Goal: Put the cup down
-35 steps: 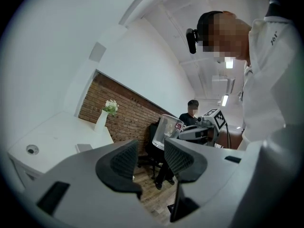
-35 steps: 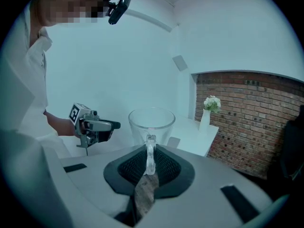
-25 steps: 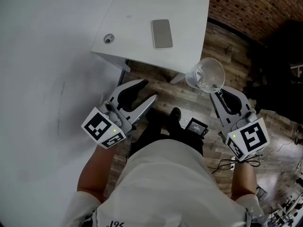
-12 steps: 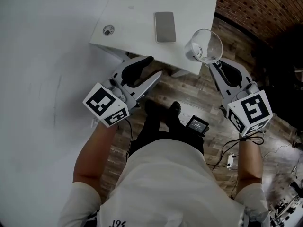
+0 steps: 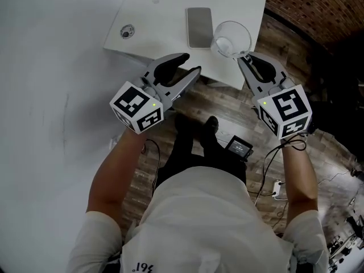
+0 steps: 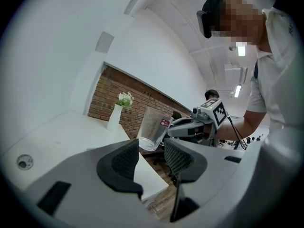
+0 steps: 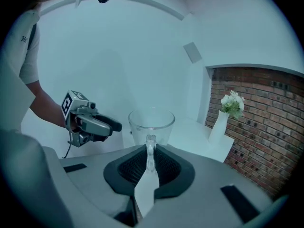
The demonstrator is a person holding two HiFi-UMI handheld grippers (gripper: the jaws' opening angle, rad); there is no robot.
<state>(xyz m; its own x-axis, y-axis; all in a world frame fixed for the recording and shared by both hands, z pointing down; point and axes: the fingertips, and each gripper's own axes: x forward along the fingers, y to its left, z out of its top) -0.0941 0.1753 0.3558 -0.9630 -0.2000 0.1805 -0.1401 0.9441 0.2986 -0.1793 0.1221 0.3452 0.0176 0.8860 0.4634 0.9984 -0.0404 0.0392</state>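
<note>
Left tongs are just open, nothing between the jaws. Right tongs are clamped on the handle of the clear glass cup, which sticks out right past their tips, over the white table edge. A phone lies ahead between both tongs, and a vase stands farther out to the right.

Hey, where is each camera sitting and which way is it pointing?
Head view: on the person's head, facing steeply down at the table and phone; shows torso, forearms, left gripper, right gripper.
Left gripper view: on the left gripper, facing along its open jaws over the table; shows the torso.
Right gripper view: on the right gripper, facing along jaws shut on the cup handle; shows the left arm.
Shared: both gripper views show the vase.
</note>
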